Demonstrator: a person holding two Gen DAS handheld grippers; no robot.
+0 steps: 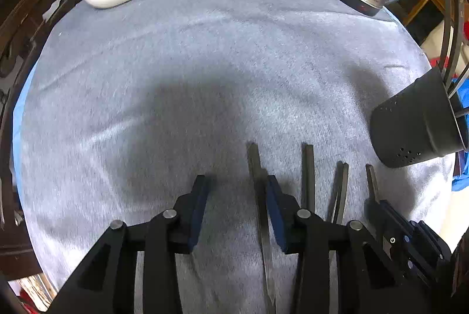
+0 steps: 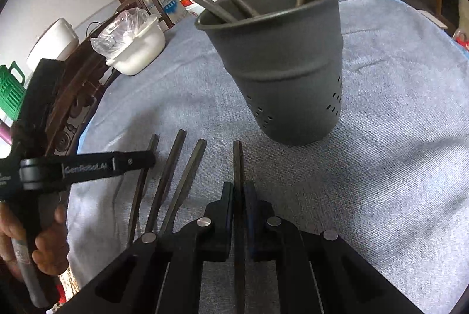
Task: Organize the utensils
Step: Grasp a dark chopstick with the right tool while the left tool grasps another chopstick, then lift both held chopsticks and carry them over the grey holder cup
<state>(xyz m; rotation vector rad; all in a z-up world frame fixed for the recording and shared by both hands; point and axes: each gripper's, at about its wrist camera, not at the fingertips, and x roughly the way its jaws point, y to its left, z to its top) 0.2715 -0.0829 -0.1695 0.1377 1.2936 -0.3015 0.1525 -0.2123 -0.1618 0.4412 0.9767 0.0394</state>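
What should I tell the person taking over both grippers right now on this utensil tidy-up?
Right gripper: shut on a dark flat metal utensil handle, which lies flat on the grey cloth-covered table.
Left gripper: open, holding nothing, low over the cloth with another dark utensil just inside its right finger.
Dark grey perforated utensil cup: upright just beyond the row, already holding several utensils.
Left: four dark handles in the row, counting the gripped one, still go into the cup.

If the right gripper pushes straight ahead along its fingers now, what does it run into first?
Probably the dark utensil holder: it stands on the cloth just beyond the tip of the utensil handle that the right gripper is shut on, slightly right of centre. Depth is uncertain.
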